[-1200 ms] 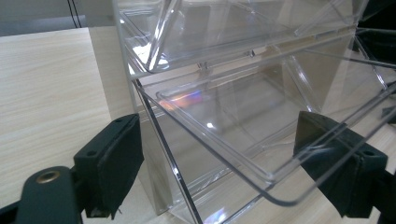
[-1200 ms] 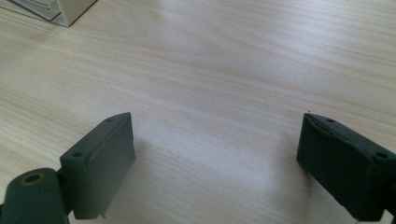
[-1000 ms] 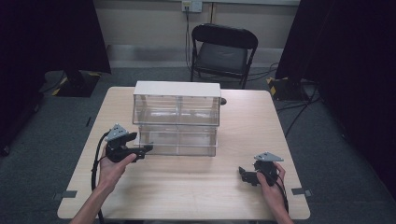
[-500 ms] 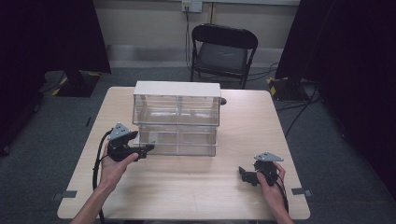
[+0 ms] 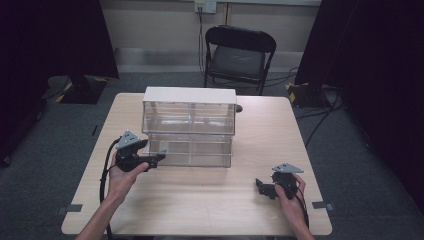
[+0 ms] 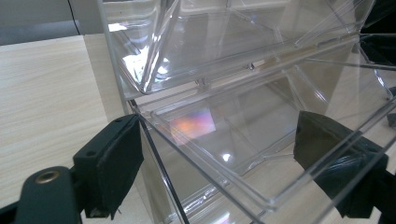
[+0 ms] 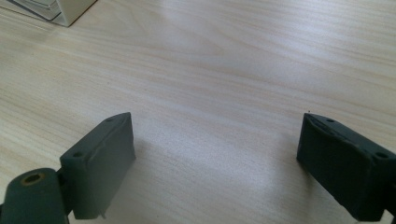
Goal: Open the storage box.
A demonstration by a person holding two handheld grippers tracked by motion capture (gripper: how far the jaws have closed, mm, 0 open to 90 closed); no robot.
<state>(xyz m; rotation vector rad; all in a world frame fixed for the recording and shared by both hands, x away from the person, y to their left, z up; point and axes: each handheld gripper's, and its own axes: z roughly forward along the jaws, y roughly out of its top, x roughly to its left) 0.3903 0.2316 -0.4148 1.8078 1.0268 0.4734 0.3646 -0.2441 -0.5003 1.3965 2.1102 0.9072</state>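
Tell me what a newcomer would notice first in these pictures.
The clear plastic drawer box with a white top stands out in the middle of the wooden table. The left gripper is at its lower left corner, jaws open astride a clear drawer edge. The right gripper rests open on bare wood near the right front, and a black folding chair stands behind.

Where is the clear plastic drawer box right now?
In the high view, the clear plastic drawer box sits mid-table toward the far edge, the left gripper at its lower left front corner.

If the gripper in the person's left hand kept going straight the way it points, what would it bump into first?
Most likely the clear plastic drawer box: the left gripper is open, its jaws either side of the box's lower front corner, so the clear wall lies right ahead, though exact depth is hard to judge.
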